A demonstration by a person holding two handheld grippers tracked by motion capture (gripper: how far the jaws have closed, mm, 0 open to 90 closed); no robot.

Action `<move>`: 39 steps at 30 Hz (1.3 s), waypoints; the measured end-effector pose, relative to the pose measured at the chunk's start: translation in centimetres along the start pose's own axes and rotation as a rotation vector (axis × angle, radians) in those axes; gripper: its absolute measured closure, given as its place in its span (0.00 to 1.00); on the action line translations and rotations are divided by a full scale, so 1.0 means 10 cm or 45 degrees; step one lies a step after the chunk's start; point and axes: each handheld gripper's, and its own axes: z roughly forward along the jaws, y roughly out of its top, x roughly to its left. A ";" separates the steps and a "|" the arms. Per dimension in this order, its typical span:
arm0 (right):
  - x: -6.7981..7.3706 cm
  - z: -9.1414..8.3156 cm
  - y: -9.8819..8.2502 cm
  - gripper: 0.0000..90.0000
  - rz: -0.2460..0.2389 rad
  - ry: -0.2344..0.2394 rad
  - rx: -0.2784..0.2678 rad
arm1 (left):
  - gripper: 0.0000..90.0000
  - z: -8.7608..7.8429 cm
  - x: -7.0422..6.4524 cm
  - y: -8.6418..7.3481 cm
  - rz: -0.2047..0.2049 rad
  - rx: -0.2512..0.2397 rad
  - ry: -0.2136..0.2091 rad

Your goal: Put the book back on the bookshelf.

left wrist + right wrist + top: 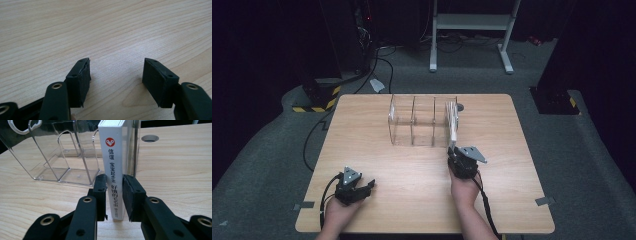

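A clear acrylic rack (412, 122) with several upright dividers stands at the table's back middle. A thin white book (115, 165) with a red logo and Chinese print on its spine stands upright in the rack's rightmost slot (453, 122), its spine toward me. My right gripper (114, 187) is shut on the lower part of that spine, one jaw on each cover; in the high view the right gripper (455, 150) sits just in front of the rack. My left gripper (367, 185) rests open near the front left, with bare wood between its jaws (116, 72).
The wooden table (412, 200) has a round cable hole (150, 138) behind the rack's right end. The rack's other slots (62, 157) hold nothing. On the floor beyond stand a white metal frame (472, 22) and black cables (382, 65).
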 end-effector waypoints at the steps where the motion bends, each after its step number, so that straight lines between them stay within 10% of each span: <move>1: 0.00 0.00 0.00 0.81 0.001 -0.001 0.000 | 0.43 0.00 0.00 0.00 -0.001 0.001 0.000; 39: 0.03 0.19 0.10 0.81 0.039 -0.041 0.003 | 0.44 0.00 0.00 0.00 -0.004 0.000 -0.002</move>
